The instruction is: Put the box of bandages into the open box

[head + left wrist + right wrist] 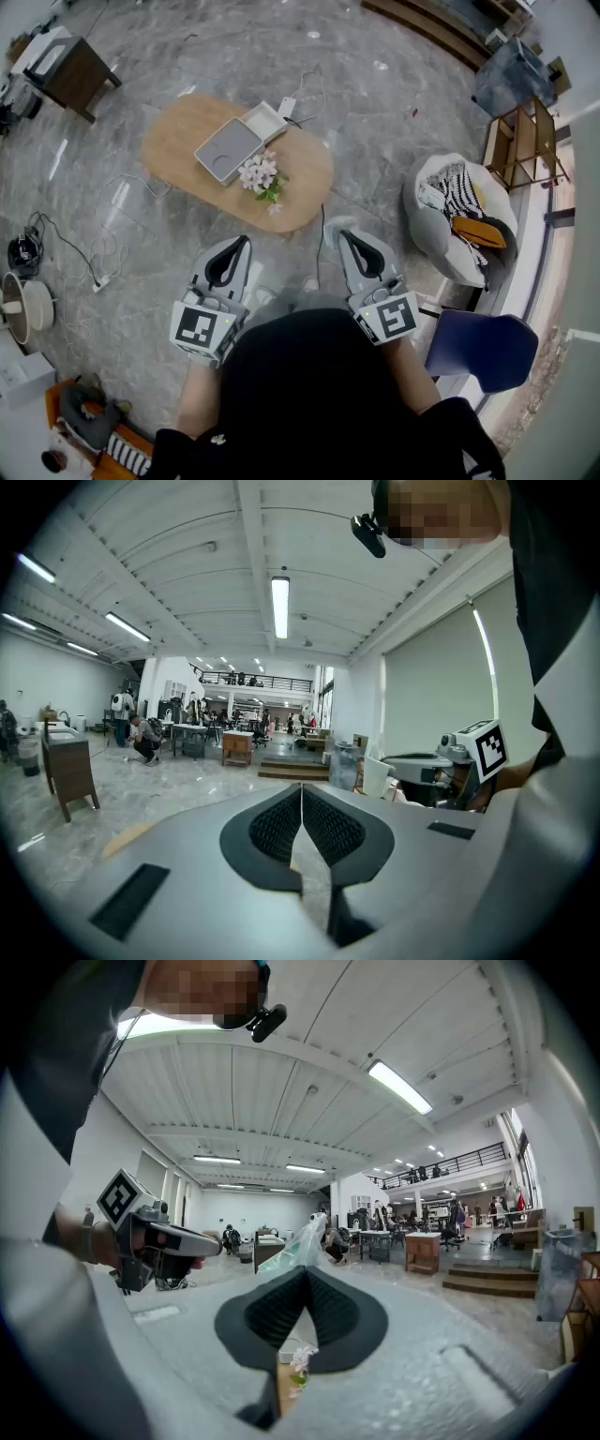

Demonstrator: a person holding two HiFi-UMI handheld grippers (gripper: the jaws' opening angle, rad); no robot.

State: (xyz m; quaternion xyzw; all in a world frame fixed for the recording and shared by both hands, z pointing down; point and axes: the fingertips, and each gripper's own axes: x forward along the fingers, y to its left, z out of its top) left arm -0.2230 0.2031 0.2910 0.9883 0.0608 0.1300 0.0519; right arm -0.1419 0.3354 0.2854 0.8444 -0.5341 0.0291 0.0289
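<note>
A low oval wooden table [187, 127] stands on the marble floor ahead of me. On it lie a flat grey box [228, 150], a white open box [263, 120] touching its far corner, and a small bunch of white flowers [260, 175]. I cannot tell which of these is the box of bandages. Both grippers are held close to my body, well short of the table. My left gripper [242, 242] [301, 789] is shut and empty. So is my right gripper [345, 234] [306, 1274], and a sliver of table and flowers [298, 1363] shows below its tips.
A grey beanbag [441, 244] holding striped cloth sits at the right, with a blue chair [483, 349] by my right elbow and a wooden shelf [525, 141] beyond. Cables [103, 262] and a pot [23, 305] lie on the floor at the left. A dark side table [70, 70] stands far left.
</note>
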